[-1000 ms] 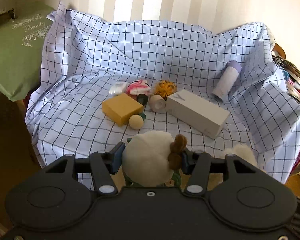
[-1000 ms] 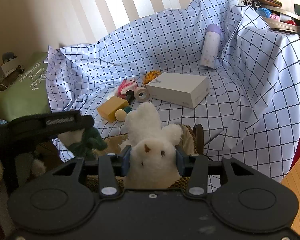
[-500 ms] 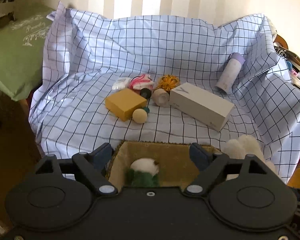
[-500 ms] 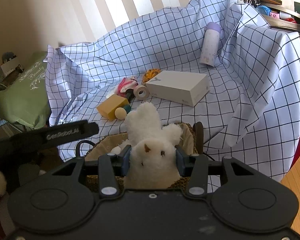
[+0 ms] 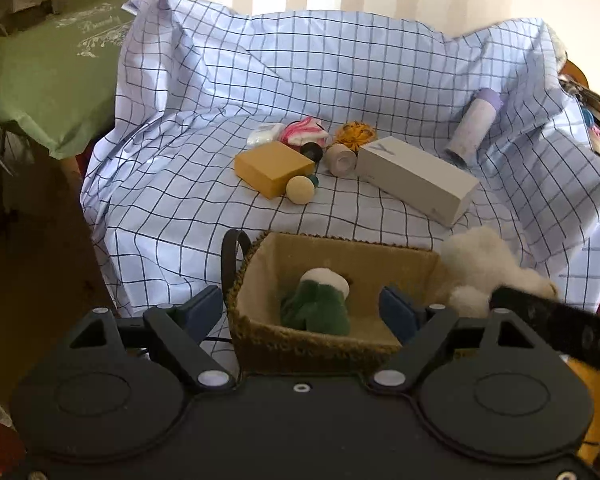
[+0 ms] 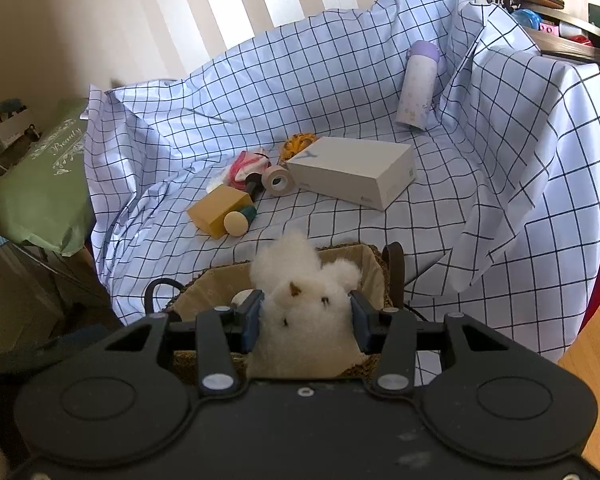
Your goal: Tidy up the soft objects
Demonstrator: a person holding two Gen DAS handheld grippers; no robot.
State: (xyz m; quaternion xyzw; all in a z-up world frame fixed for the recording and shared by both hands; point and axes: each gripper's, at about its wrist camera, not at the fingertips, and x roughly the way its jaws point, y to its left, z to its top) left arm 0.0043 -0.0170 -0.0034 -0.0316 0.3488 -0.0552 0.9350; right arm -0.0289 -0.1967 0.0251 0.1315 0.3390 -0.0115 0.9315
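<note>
- Since a second ago your left gripper [image 5: 300, 312] has let go of the green-and-white plush [image 5: 320, 304]: its jaws have just been opening and now stand spread with nothing pinched, and the plush lies loose in the basket [image 5: 260, 340] at lower centre of the left view.
- Your right gripper [image 6: 304, 322] has not changed; its pads are pressed into both sides of the white plush [image 6: 304, 312], which hangs over the basket's near rim at lower centre of the right view.
- Left of the pile on the checked cloth [image 5: 180, 200], the yellow block [image 5: 274, 168] looks like sponge: light and squashy, so pinch it across its short sides.
- Next to it the cream ball [image 5: 300, 189] may roll; close on its widest part.
- Behind them, the pink-and-white bundle [image 5: 304, 132] and orange ball [image 5: 356, 134] look soft and light; grab their bulk, not a loose edge.
- The tape roll [image 5: 341, 160], white box [image 5: 416, 178] and bottle [image 5: 474, 128] to the right look stiff, so I'd leave them.
- Your white plush is fluffy, cream, with a small orange beak and dark eyes; it compresses easily and should drop cleanly once you spread the jaws.
- The green plush has a white cap end and sits clear of the pads.
</note>
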